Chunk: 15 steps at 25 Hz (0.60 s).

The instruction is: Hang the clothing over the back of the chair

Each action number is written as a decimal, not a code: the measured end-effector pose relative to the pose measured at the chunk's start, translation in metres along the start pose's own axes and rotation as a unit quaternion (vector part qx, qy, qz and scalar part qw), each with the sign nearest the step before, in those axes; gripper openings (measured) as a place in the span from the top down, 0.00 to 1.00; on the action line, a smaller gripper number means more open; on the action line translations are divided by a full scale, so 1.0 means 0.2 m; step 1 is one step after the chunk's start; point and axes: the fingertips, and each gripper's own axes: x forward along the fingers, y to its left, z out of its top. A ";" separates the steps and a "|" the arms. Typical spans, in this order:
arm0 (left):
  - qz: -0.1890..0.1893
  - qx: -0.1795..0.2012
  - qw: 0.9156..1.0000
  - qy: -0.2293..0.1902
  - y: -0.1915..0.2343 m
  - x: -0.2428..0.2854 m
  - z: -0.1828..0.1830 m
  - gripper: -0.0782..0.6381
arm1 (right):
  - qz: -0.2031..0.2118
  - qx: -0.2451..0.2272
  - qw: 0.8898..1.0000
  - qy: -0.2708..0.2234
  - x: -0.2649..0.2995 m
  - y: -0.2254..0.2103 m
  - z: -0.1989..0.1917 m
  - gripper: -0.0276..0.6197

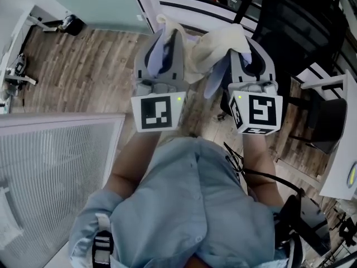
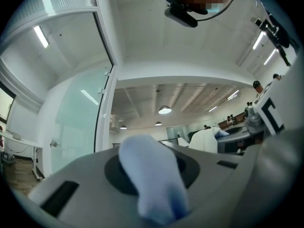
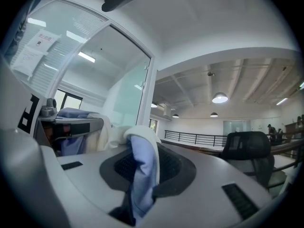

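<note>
Clothing [image 1: 215, 46], a cream garment with a pale blue part, hangs bunched between the two grippers above the wooden floor [image 1: 83, 77]. At the left, the left gripper [image 1: 165, 41] has its jaws clenched on a pale blue fold of it. The cream cloth sags in the middle. The right gripper [image 1: 246, 54] likewise grasps a blue-and-cream fold in its jaws. Further right stands the black office chair [image 1: 304, 24], not touching the garment.

the clothing [image 1: 215, 46] is seen as soft, matt, creased cloth, cream with pale blue. the left gripper [image 1: 163, 41] and right gripper [image 1: 246, 49] are cased in smooth matt grey plastic. the floor [image 1: 83, 77] is laid in grained wood planks. the chair [image 1: 301, 27] is backed with black mesh.
</note>
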 end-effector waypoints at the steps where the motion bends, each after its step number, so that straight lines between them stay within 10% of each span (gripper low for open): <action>1: -0.005 -0.002 1.000 0.003 0.03 0.08 -0.04 0.81 | -0.006 0.000 1.000 0.004 0.08 -0.02 -0.02 0.84; 15: -0.120 -0.025 0.992 -0.010 0.41 1.28 -0.33 0.81 | -0.124 -0.011 0.992 0.021 1.16 -0.44 -0.11 0.84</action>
